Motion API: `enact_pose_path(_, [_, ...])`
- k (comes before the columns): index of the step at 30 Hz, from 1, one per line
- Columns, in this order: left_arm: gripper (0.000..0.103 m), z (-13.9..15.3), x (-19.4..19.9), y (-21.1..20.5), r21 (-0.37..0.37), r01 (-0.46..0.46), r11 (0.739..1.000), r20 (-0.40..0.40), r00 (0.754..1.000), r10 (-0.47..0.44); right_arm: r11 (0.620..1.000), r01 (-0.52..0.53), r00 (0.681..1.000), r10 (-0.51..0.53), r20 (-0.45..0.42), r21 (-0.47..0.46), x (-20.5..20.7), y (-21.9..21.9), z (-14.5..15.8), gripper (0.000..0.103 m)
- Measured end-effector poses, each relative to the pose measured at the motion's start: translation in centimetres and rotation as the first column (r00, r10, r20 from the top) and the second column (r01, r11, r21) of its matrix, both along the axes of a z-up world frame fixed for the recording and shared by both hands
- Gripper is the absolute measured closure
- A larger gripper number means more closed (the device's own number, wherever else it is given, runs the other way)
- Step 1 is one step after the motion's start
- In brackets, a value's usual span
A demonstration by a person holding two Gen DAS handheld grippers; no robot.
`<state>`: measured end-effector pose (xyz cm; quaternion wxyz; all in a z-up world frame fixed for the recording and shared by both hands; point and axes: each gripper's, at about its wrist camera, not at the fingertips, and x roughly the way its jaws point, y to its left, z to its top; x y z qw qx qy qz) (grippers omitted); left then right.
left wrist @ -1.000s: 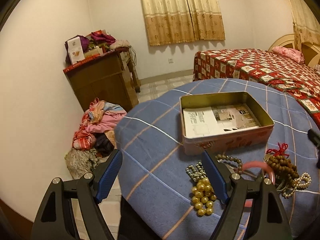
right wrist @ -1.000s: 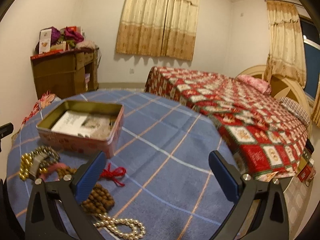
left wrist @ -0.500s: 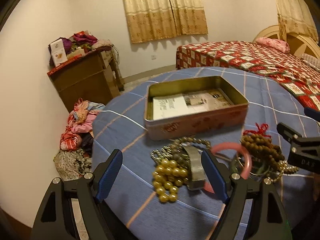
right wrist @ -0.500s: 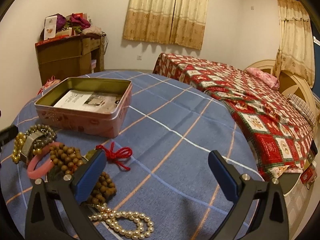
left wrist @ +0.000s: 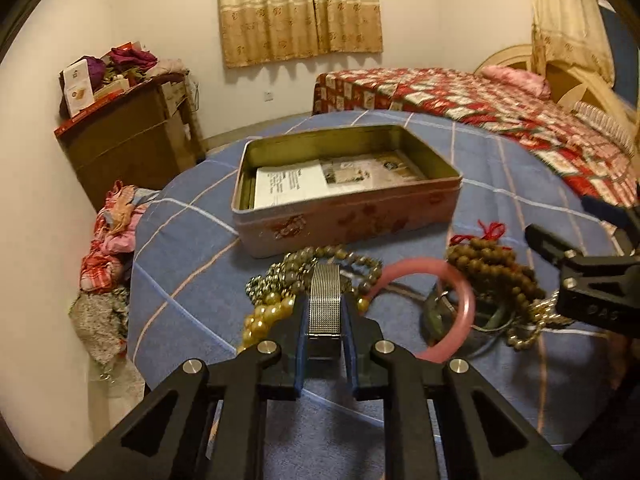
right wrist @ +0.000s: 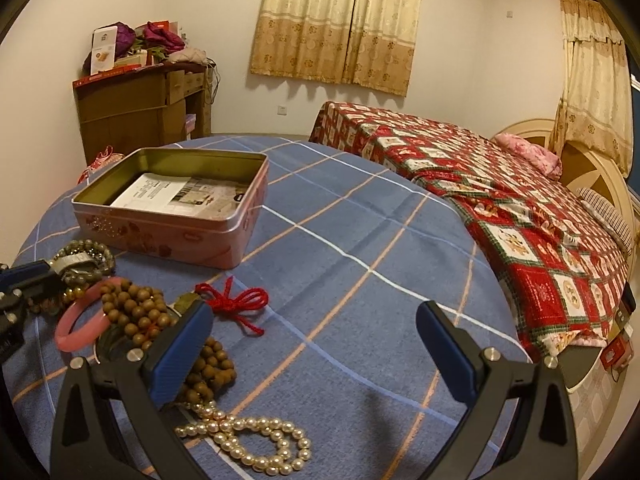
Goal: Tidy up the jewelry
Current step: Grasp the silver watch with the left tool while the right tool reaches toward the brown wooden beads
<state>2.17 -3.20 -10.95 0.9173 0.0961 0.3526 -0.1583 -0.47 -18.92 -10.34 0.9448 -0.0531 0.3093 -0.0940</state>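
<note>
Here, at the far left of the left wrist view, a wooden cabinet (left wrist: 132,136) stands against the wall with boxes and cloth piled on top, and a heap of clothes (left wrist: 112,236) lies on the floor below it. Next comes the round table (left wrist: 192,240) under a blue checked cloth. On it sits an open pink tin (left wrist: 348,216), lid off, holding printed paper sheets (left wrist: 320,184) flat on its bottom and no jewelry. Just in front of the tin lies the jewelry heap: a gold bead strand (left wrist: 264,316) and a grey-green bead bracelet (left wrist: 320,256) at the left, then a silver mesh watch band (left wrist: 325,300). The left tool (left wrist: 325,320) is closing its jaws on that band, whose near end sits between the blue pads, apparently touching both. Further right lie a pink bangle (left wrist: 460,292), partly over other pieces, and brown wooden prayer beads (left wrist: 496,264) with a red tassel cord (right wrist: 236,304). In the right wrist view a white pearl strand (right wrist: 256,440) lies nearest the camera. The right tool (right wrist: 316,344) hovers over bare cloth with jaws spread wide, gripping nothing; its left finger (right wrist: 180,348) overlaps the wooden beads. A bed (right wrist: 500,200) with a red patterned cover fills the right.
</note>
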Motion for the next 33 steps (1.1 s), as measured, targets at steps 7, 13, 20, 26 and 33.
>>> enact_pose_path(7, [0.088, 3.8, -0.7, 1.4, -0.092, 0.013, 0.996, 0.084, 0.996, -0.006, 1.000, 0.003, 1.000, -0.003, -0.001, 0.010, 0.0, 0.0, 0.0, 0.000])
enact_pose_path(13, [0.088, 5.9, -0.9, 1.6, -0.097, 0.019, 0.995, 0.149, 0.989, -0.004, 0.999, -0.011, 1.000, 0.011, 0.003, 0.037, -0.1, -0.4, 0.1, 0.000])
enact_pose_path(20, [0.088, 7.3, -0.4, 2.5, -0.121, 0.016, 0.993, 0.182, 0.983, 0.006, 0.985, -0.124, 0.992, 0.120, 0.044, 0.117, -0.5, 0.2, 1.1, 0.011])
enact_pose_path(26, [0.088, 6.7, 0.0, 2.9, -0.074, -0.033, 0.997, 0.201, 0.978, 0.047, 0.967, -0.229, 0.973, 0.228, 0.025, 0.112, -0.5, 2.4, 0.9, 0.016])
enact_pose_path(33, [0.088, 4.8, 0.8, 3.2, -0.057, -0.054, 0.997, 0.153, 0.986, 0.062, 0.956, -0.275, 0.959, 0.280, -0.044, 0.104, 0.3, 3.5, 0.1, 0.032])
